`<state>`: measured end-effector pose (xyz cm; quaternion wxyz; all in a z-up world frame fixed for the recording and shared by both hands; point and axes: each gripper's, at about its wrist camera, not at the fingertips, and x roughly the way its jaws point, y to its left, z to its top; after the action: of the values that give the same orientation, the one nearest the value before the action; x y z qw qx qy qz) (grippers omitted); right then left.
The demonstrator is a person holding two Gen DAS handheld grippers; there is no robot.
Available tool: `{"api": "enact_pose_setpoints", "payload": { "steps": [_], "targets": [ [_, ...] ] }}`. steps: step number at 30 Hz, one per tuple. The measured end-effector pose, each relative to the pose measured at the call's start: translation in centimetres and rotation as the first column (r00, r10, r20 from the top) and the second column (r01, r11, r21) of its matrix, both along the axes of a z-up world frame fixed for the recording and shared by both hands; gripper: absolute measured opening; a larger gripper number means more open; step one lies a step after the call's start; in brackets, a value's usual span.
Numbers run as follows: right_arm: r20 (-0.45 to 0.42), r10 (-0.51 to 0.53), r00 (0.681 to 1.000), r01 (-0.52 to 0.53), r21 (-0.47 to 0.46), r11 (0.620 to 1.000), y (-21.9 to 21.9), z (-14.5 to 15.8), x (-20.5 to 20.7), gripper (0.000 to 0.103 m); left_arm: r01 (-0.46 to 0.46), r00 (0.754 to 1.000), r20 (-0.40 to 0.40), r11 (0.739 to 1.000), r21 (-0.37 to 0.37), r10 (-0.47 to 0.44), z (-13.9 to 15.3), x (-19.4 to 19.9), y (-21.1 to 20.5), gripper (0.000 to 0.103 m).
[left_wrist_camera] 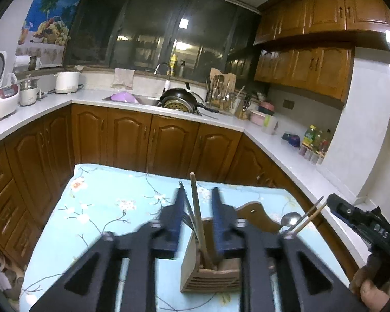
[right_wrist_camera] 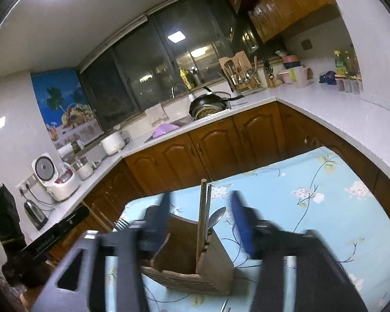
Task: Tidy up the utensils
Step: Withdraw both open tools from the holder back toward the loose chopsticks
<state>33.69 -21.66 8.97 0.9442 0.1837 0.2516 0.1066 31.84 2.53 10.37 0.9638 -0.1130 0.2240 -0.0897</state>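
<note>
The wooden utensil holder (left_wrist_camera: 210,267) stands on the floral-clothed counter (left_wrist_camera: 104,208), directly below both pairs of tongs.

Left tongs (left_wrist_camera: 196,217): jaws apart, gripping nothing. A wooden chopstick (left_wrist_camera: 199,215) stands in the holder between the two fingers without visible pad contact. Its long axis runs from 6 o'clock to 12 o'clock in the left wrist view, nearly upright with a slight lean. A fork (left_wrist_camera: 188,208) leans beside the left finger.

Right tongs (right_wrist_camera: 201,219): jaws apart, gripping nothing. A chopstick pair (right_wrist_camera: 204,213) rises between the fingers toward 12 o'clock, and a spoon (right_wrist_camera: 217,217) leans toward 1 o'clock.

Each pair of tongs straddles its own compartment. In my judgement, any withdrawal should run along the utensils' axes, toward 12 o'clock, to avoid tipping them.
</note>
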Motion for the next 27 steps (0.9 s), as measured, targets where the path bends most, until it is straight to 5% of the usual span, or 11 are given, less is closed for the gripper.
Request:
{"api": "enact_pose_setpoints", "payload": {
  "steps": [3,5,7,9,16,27],
  "targets": [
    [0.021,-0.003,1.0,0.003,0.017,1.0,-0.5,0.7,-1.1,0.066,-0.005,1.0,0.019,1.0,-0.003,0.005,0.5,-1.3,0.3,0.046],
    [0.034,-0.006,0.999,0.005,0.023,1.0,-0.9,1.1,-2.2,0.082,-0.003,1.0,0.02,1.0,-0.01,0.003,0.5,-2.1,0.5,0.055],
    [0.045,-0.011,0.999,0.01,0.018,1.0,-1.1,1.3,-3.3,0.09,-0.017,1.0,0.024,1.0,-0.012,0.017,0.4,-3.5,1.0,0.075],
    [0.046,-0.02,0.999,0.02,0.013,1.0,-1.6,1.0,-4.6,0.097,-0.036,0.999,0.027,0.999,-0.015,0.037,-0.1,-5.1,1.5,0.083],
    [-0.026,-0.055,0.998,0.055,0.005,0.998,-3.3,-2.3,-9.4,0.098,-0.039,0.994,-0.101,0.997,-0.062,0.032,-3.5,-9.9,2.7,0.086],
    [-0.122,-0.078,0.99,0.066,-0.094,0.993,-2.9,-7.3,-16.4,0.098,-0.005,0.971,-0.24,0.999,-0.037,-0.004,-6.6,-15.0,2.3,0.086]
  ]
}}
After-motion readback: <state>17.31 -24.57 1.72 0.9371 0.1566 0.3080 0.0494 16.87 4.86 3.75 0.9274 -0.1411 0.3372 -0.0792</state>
